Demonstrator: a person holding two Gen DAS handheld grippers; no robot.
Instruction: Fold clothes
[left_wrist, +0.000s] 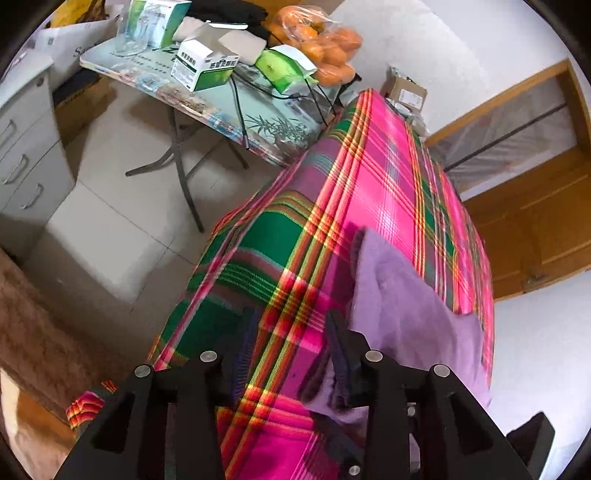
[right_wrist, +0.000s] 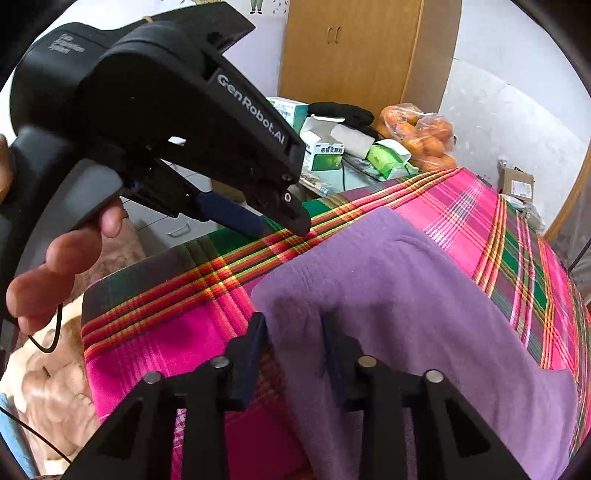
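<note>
While the left gripper (left_wrist: 291, 332) hangs over the plaid cloth (left_wrist: 369, 177) with its jaws spread wide and nothing between them, the purple garment (left_wrist: 402, 295) lies just to its right, one fold touching the inner face of the right-hand finger. Ahead of it and to the left stands a folding table (left_wrist: 229, 110) carrying green-and-white boxes (left_wrist: 207, 66) and a bag of oranges (left_wrist: 321, 44); a grey drawer unit (left_wrist: 29, 147) sits far left. From the right wrist view, the right gripper (right_wrist: 295, 332) is also released, jaws apart, with the garment's near corner (right_wrist: 295, 295) lying between and under its fingertips and the rest of the purple garment (right_wrist: 424, 295) spreading ahead and to the right. Up and to the left of it, a hand (right_wrist: 62, 258) holds the left gripper (right_wrist: 280, 225), whose tips rest down at the plaid cloth (right_wrist: 166, 332) just beyond the garment's edge.
</note>
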